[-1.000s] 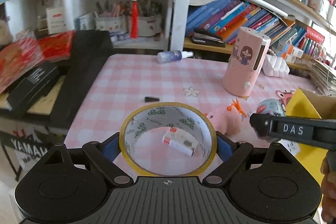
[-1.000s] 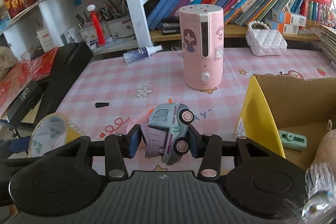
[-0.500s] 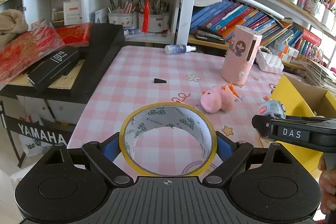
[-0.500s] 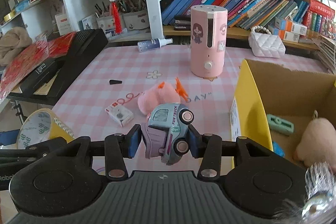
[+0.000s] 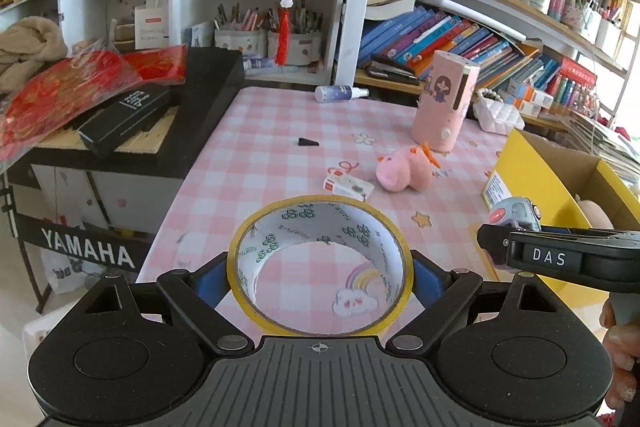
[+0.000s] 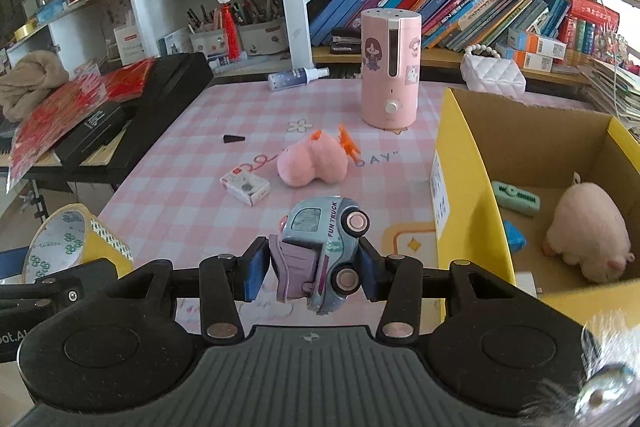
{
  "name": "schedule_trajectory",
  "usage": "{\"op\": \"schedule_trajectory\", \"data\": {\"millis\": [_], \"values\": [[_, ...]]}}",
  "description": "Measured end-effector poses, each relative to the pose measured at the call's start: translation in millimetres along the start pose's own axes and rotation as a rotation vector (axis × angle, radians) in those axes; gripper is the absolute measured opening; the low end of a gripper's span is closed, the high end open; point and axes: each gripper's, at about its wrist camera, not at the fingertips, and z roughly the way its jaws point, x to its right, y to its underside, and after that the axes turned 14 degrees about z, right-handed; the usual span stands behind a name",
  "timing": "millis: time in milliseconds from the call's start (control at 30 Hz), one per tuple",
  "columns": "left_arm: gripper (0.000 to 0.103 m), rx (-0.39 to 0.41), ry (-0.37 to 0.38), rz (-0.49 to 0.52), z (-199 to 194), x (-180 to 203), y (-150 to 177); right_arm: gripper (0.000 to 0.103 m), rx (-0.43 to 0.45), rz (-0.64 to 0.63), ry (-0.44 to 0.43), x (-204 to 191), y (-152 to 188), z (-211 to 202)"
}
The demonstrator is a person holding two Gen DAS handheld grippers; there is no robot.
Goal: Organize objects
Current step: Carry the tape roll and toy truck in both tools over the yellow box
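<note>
Both grippers pulled back, tape roll (image 5: 318, 263), toy truck (image 6: 320, 251) still held

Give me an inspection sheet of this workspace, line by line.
Surface: pink checked tablecloth, flat.
Job's things: tape roll and toy truck are held; pink plush and small white box lie loose; yellow carton holds a plush pig and green piece.
Clutter: humidifier, spray bottle, black wedge.
Tongs: left tongs grip the tape; right tongs grip the truck.
Cables: nothing seen.
Surroundings: bookshelves, keyboard.
</note>
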Motion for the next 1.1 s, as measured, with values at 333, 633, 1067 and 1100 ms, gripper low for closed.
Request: {"op": "schedule_trajectory", "data": {"millis": [333,633,1067,1100], "values": [[0.091,0.007,0.028,0.014,-36.6,8.2,26.6,0.043,-0.013,0.017,0.013,3.1,35.9,-38.4],[0.091,0.000,0.070,0.063,-60.5,22.1,45.9,0.043,-0.020,0.062,0.041,13.6,68.9,-71.6],[0.091,0.009,0.162,0.157,-78.5,52.6,57.5,0.043,-0.002,0.160,0.110,39.8,100.7,-112.0],[0.091,0.010,0.172,0.165,-78.5,55.3,57.1,0.043,0.000,0.170,0.120,43.5,102.2,-115.0]]}}
